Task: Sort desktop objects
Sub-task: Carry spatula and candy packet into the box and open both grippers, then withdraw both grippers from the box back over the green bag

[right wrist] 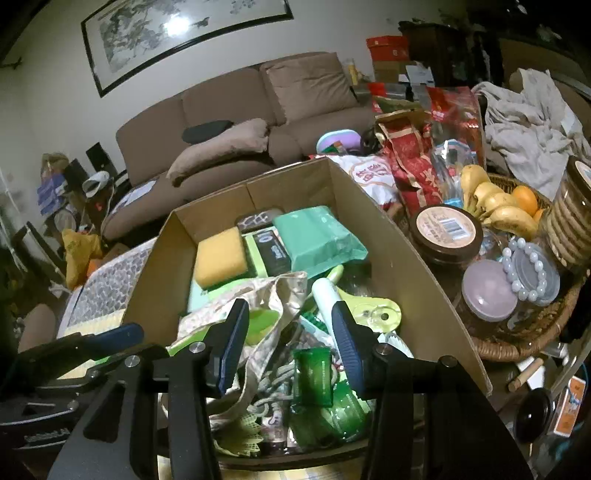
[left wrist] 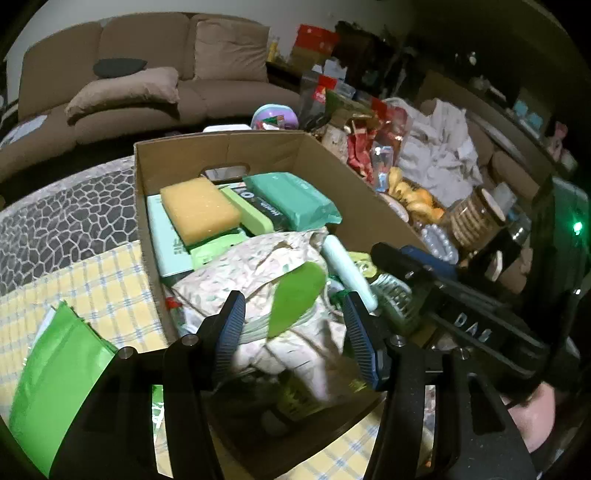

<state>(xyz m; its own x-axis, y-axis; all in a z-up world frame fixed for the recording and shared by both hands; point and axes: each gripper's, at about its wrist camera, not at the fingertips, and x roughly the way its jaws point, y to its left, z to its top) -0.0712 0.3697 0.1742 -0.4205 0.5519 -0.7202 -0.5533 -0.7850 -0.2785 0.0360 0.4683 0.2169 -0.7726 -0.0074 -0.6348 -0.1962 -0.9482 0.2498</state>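
brown sofa (right wrist: 236, 110) | framed painting (right wrist: 177, 33) | wicker basket (right wrist: 524, 339) with bananas (right wrist: 498, 206) | white cloth heap (right wrist: 528, 122)

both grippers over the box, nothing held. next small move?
Probably lower the left gripper onto the floral cloth bag and close. Its fingers are open straddling the bag, which tops the pile in the cardboard box; the right gripper is also open.

An open brown cardboard box (left wrist: 258, 155) stood on a yellow checked tablecloth (left wrist: 110, 291). In its far half a yellow sponge block (left wrist: 199, 208) lay left of a green soft-wrapped packet (left wrist: 291, 197). Nearer lay a crumpled floral cloth bag (left wrist: 258, 266). A woven wicker basket (right wrist: 517, 343) sat right of the box, holding yellow bananas (right wrist: 495, 203). A brown sofa (right wrist: 240, 110) stood behind.
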